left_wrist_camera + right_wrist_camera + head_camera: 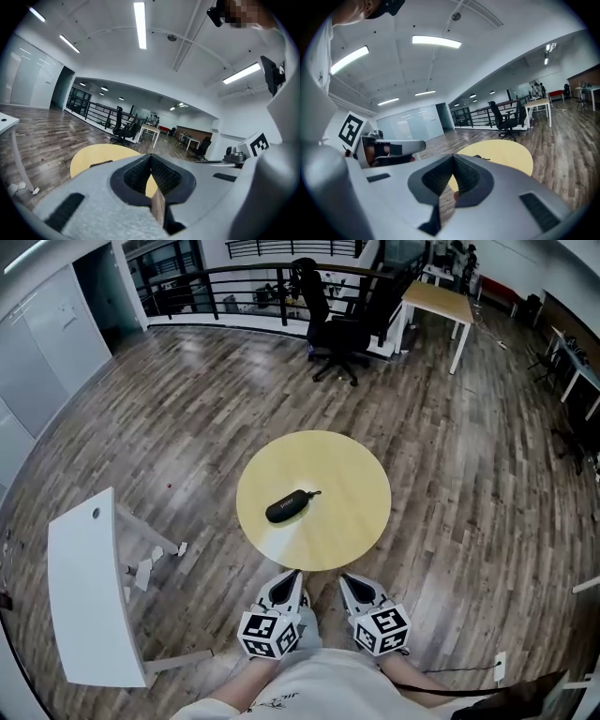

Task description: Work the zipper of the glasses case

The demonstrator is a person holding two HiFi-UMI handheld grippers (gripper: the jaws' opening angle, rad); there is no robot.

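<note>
Nearest us, just short of the near rim of the round table (352, 526), are our two grippers. The left gripper (292, 575) has its jaws pressed together at the tips with nothing between them. The right gripper (348, 578) is the same: tips meeting, empty. Neither reaches over the table.

The wood-plank floor (187, 409) runs all round the table. A white flat-topped table (84, 587) stands well to its left, and a pale wooden desk (439, 298) and a black office chair (333, 329) stand well beyond its far side. The round table itself is a smooth yellow disc with a plain, even top.

The glasses case (287, 507) lies on that table, a little left of its centre and well apart from both grippers. It is a black, elongated capsule with rounded ends, lying diagonally. At its far-right end a small zipper pull (313, 493) or loop sticks out; we cannot tell which.

We judge the case light and fairly stiff, and likely to slide on the smooth top if tugged with one gripper alone. So one gripper should pinch the body across its middle or near end to pin it, while the other takes the pull, which is thin and easy to miss. We cannot make out whether the zipper is closed.
</note>
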